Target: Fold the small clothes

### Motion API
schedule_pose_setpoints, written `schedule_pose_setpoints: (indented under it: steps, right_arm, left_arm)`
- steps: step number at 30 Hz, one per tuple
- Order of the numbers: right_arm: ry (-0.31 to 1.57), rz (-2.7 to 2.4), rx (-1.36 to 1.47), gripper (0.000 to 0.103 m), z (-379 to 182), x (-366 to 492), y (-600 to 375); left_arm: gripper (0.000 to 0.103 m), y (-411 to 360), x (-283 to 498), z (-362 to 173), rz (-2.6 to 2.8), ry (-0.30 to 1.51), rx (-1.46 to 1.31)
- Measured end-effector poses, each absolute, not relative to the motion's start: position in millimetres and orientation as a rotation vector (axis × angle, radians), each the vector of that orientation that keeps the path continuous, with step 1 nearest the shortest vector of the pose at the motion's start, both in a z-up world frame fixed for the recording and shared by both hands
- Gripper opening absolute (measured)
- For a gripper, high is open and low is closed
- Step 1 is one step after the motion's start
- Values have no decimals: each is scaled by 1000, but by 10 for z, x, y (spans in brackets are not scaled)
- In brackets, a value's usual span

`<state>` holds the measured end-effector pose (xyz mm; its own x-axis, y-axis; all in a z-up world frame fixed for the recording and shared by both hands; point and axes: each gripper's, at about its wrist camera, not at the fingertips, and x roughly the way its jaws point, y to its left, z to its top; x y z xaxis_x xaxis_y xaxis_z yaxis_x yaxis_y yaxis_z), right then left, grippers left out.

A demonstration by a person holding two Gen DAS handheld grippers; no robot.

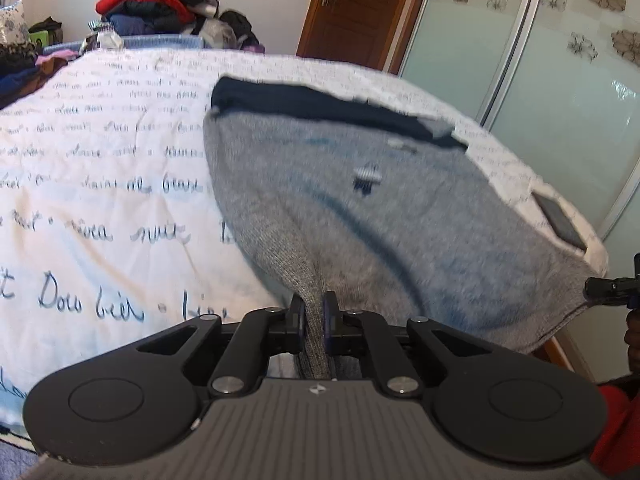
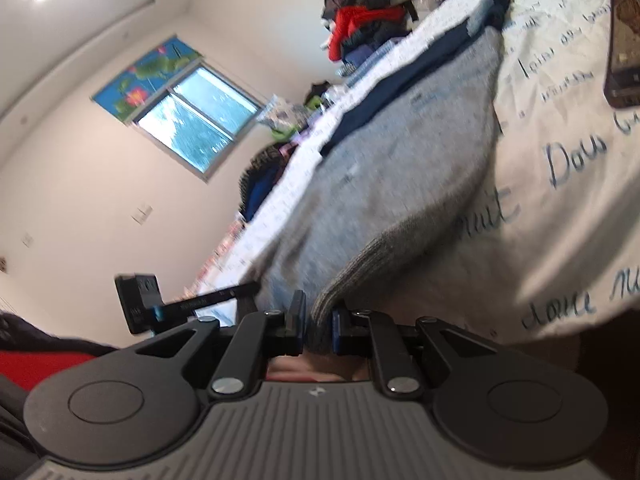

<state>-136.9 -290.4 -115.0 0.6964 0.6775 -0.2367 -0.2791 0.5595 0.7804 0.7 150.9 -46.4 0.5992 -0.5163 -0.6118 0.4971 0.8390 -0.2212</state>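
The left gripper (image 1: 314,316) has its jaws closed on a bunched fold of the grey sweater (image 1: 360,208), the ribbed knit running straight down between the two blue-padded fingers (image 1: 297,312) and out below them. From that pinch the sweater fans away across the bed (image 1: 100,160), its far end carrying a dark navy band (image 1: 320,108) that lies flat on the white cover printed with handwriting. The near edge of the garment is lifted off the cover and stretched between the two pinches. At the right edge of the left wrist view, the right gripper (image 1: 610,290) meets the sweater's other near corner.

In the right wrist view, the right gripper (image 2: 318,316) has its jaws closed on the ribbed hem, which sits squeezed between the pads with the cloth spreading upward from them. The left gripper (image 2: 192,304) shows to the left, reaching into the sweater's edge.

Count: one sweater, two grippers, both gripping it. One dark phone (image 1: 560,220) lies on the bed beside the sweater's right side, apart from it. One heap of clothes (image 1: 160,4), red and dark pieces mixed, stands beyond the bed's far edge. One window (image 2: 196,120) is in the wall.
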Motion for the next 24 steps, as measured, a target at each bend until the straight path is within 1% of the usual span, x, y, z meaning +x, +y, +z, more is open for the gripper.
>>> schedule_pose_setpoints:
  steps: [3, 8, 12, 14, 15, 16, 17, 18, 20, 23, 24]
  right_arm:
    - [513, 619, 811, 13, -1055, -1317, -2942]
    - [482, 608, 824, 12, -995, -1234, -2997]
    - [523, 569, 729, 13, -915, -1217, -2960]
    - [548, 497, 706, 15, -951, -1253, -2990]
    - [570, 452, 706, 23, -986, -1275, -3014]
    - [590, 410, 704, 42, -1010, -1290, -3024]
    - [608, 364, 693, 55, -1024, -1300, -3013]
    - [609, 322, 679, 78, -1026, -1311, -2989]
    - [583, 264, 676, 80, -1008, -1328, -2933]
    - [629, 54, 718, 79, -937, -1252, -2865]
    - [640, -34, 676, 79, -859, -1226, -2776]
  left_arm:
    - [9, 1526, 7, -320, -588, 676, -47]
    - [9, 1521, 6, -181, -580, 643, -56]
    - [9, 1493, 16, -185, -583, 649, -28]
    - [9, 1499, 45, -271, -581, 678, -34]
    - [9, 1503, 67, -327, -586, 699, -42]
    - [9, 1504, 87, -385, -588, 717, -50]
    - [9, 1502, 108, -448, -584, 735, -55]
    - [10, 1496, 129, -511, -580, 754, -58]
    - [10, 1499, 158, -620, -567, 783, -63]
    - [10, 1525, 167, -656, -567, 786, -84]
    - [10, 1523, 164, -653, -567, 783, -81]
